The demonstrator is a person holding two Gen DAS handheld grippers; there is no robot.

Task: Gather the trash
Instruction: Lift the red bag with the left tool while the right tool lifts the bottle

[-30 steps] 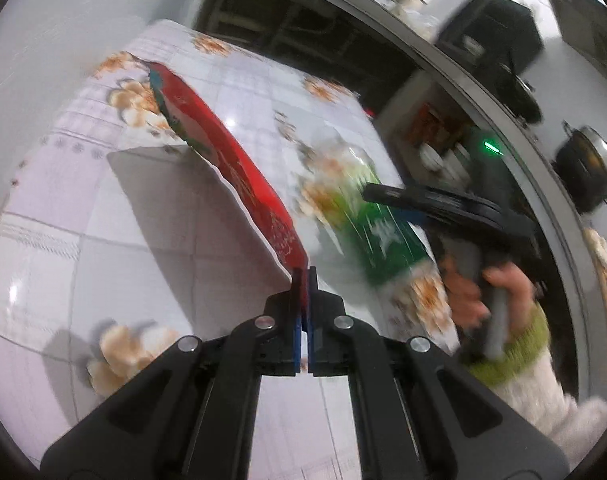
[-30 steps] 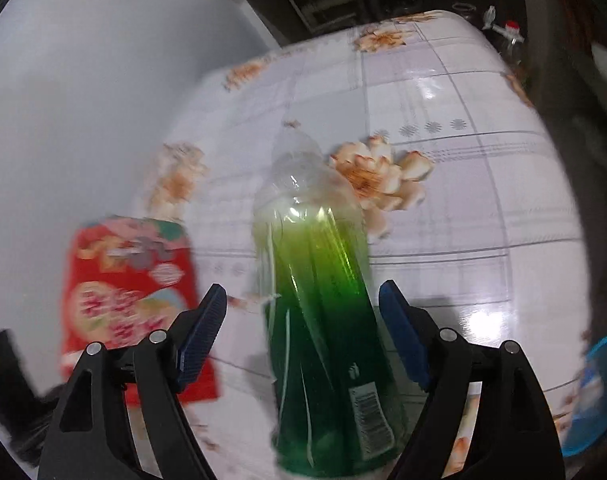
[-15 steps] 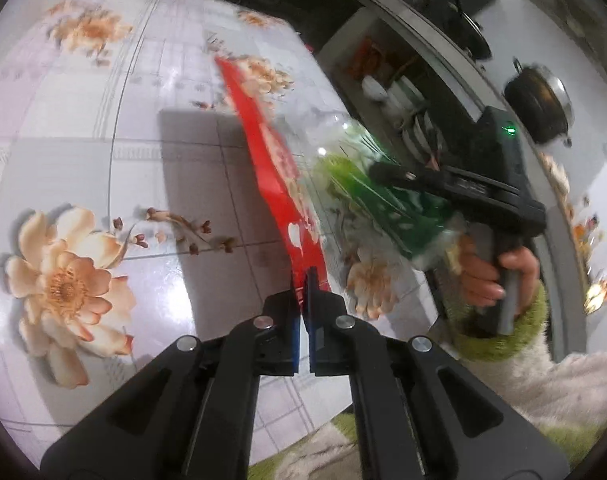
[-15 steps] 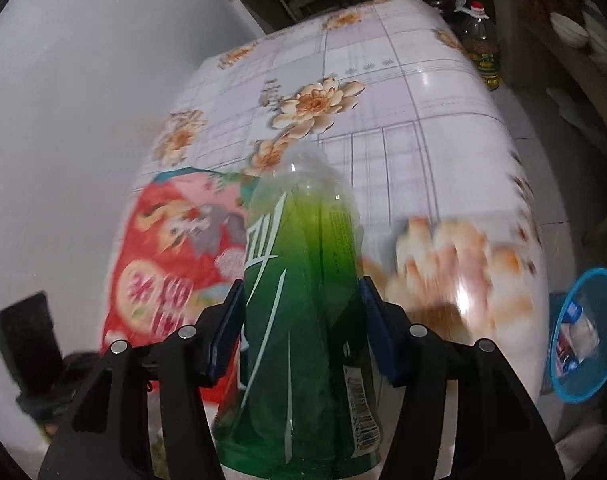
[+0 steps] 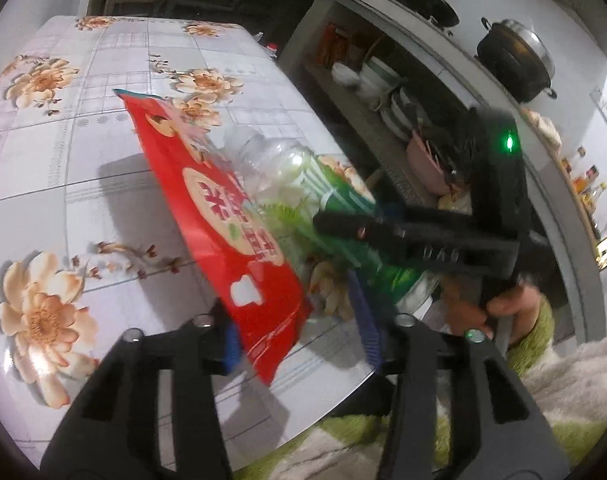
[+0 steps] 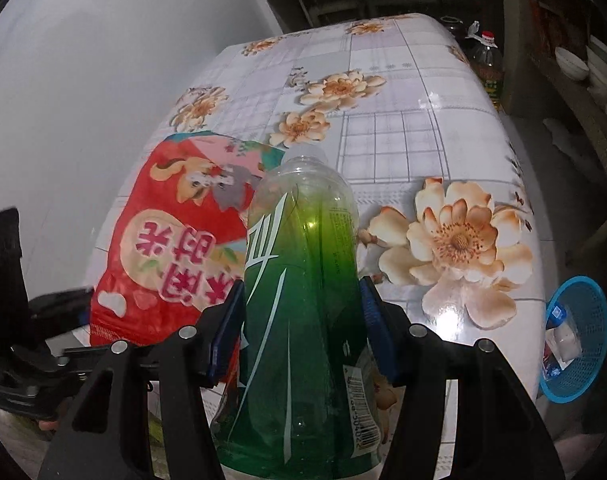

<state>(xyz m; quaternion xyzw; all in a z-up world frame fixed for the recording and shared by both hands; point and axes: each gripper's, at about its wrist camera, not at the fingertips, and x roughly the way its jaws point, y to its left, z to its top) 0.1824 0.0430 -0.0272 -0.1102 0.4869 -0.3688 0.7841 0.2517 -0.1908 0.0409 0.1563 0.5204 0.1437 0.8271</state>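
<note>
A red snack bag point(image 5: 223, 208) hangs tilted over the flowered table point(image 5: 63, 160), its lower corner between the fingers of my left gripper point(image 5: 295, 328). Those jaws are opening and the blue pads stand apart from the bag's faces. In the right wrist view the bag point(image 6: 163, 248) shows just left of a green plastic bottle point(image 6: 303, 260). My right gripper point(image 6: 302, 320) is shut on the bottle's lower body, both pads pressing its sides. The left wrist view shows the bottle point(image 5: 335, 200) held behind the bag by the right gripper point(image 5: 403, 236), in a hand with a green sleeve point(image 5: 503, 308).
A blue basket point(image 6: 583, 372) with some trash in it stands on the floor past the table's right edge. An oil bottle point(image 6: 485, 60) stands beyond the far corner. Shelves with bowls point(image 5: 375, 80) and a black pot point(image 5: 515, 60) line the right side.
The left jaws, shut on the red bag before, have parted, and the bag has turned to show its face. The right jaws closed on the green bottle and carried it towards the table's near edge.
</note>
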